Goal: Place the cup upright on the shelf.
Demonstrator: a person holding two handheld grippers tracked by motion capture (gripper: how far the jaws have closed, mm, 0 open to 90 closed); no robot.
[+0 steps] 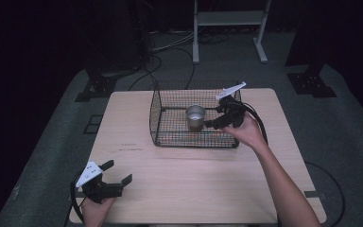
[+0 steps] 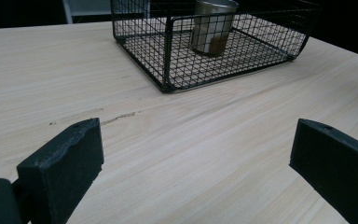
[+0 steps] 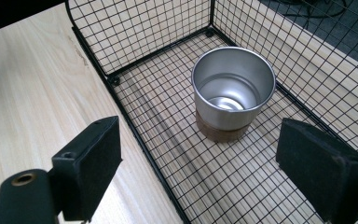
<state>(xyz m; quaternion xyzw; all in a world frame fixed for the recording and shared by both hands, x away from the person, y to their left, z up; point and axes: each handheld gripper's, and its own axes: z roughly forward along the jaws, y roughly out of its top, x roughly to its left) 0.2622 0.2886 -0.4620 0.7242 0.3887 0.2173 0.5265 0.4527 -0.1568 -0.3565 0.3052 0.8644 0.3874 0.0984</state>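
Item 1, metal cup (image 1: 195,117): steel w/ a brown wooden-looking base, upright and empty, standing on the floor of the wire basket (image 1: 160,109), roughly mid-basket; in the right gripper view we see it at approx 12 o'clock from the jaws, mouth up, apart from every wall. Item 2, wire basket: black mesh, open top, set on the far half of the wooden table (image 1: 179,179), at approx 1 o'clock from table centre; we judge it serves as the container for the cup, whether as drop-off or pick-up point. Item 3, right gripper (image 1: 211,125): held over the basket's right side at 3 o'clock from the cup, jaws spread wide w/ nothing between them, wider than the cup itself; we take that spread as sized to straddle the cup body, and the downward tilt as an approach over the basket wall. Pads near the cup but not touching. Item 4, left gripper (image 1: 118,174): parked at the near-left table corner, approx 7 o'clock from the basket, jaws also wide apart and empty, pointed toward the basket across bare tabletop; we reckon it's kept back there so as not to crowd the right hand. Item 5, table: pale wood grain, a faint scuff mark (image 2: 116,116) near the left gripper's line of sight.
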